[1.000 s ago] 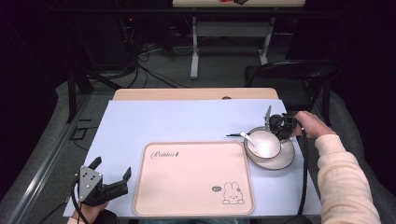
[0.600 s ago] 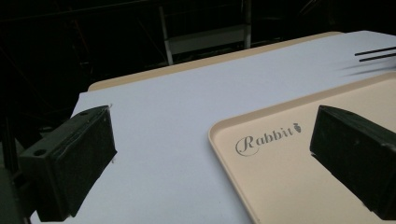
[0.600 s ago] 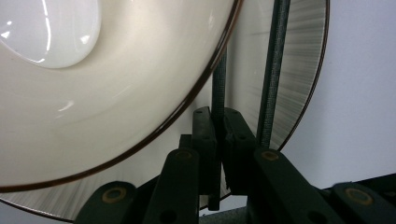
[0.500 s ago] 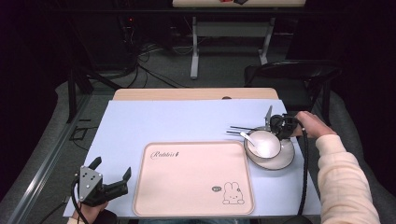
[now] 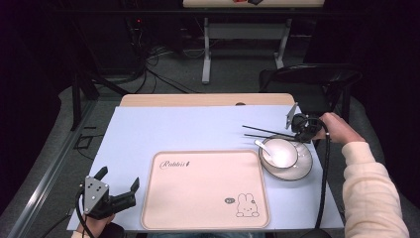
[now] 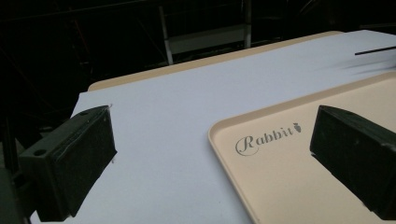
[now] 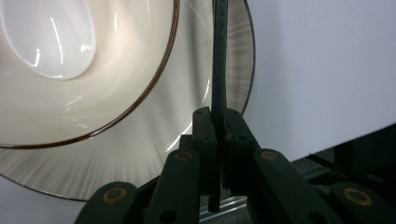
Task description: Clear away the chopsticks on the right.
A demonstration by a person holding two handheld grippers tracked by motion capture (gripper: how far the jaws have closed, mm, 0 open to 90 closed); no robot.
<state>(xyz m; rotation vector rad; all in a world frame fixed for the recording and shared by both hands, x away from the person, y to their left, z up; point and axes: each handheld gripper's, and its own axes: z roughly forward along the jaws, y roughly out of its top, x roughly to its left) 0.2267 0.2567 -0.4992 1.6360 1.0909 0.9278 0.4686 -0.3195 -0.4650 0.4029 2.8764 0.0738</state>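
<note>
right gripper (image 5: 297, 130): jaws pressed together on the near ends of the chopsticks (image 5: 265, 133); in the right gripper view (image 7: 218, 133) a dark stick runs straight up out of the clamped tips across the plate's rim
chopsticks, place: held above the lilac mat (image 5: 198, 130), at the far right part of the table, just beyond the bowl (image 5: 280, 151) and plate (image 5: 299, 171)
chopsticks, long axis: nearly level in the high view, running leftward from the jaws, tips pointing toward the mat's middle; the two sticks spread slightly apart toward their tips
bowl and plate: white bowl sits on the ribbed plate, a white spoon (image 5: 263, 147) leaning in it, right beside the tray's right edge
tray (image 5: 203, 191): beige, rabbit print, bare, lying between the two hands, toward the person and to the left of the chopsticks
left gripper (image 5: 120, 196): jaws spread wide and holding nothing, at the near left corner beside the tray (image 6: 299, 182); well apart from the chopsticks
nearer hand: the right, by far; it already has them
judgement: any setting-down on the tray would likely call for a sweep left and toward the person, with the sticks kept clear of the bowl
</note>
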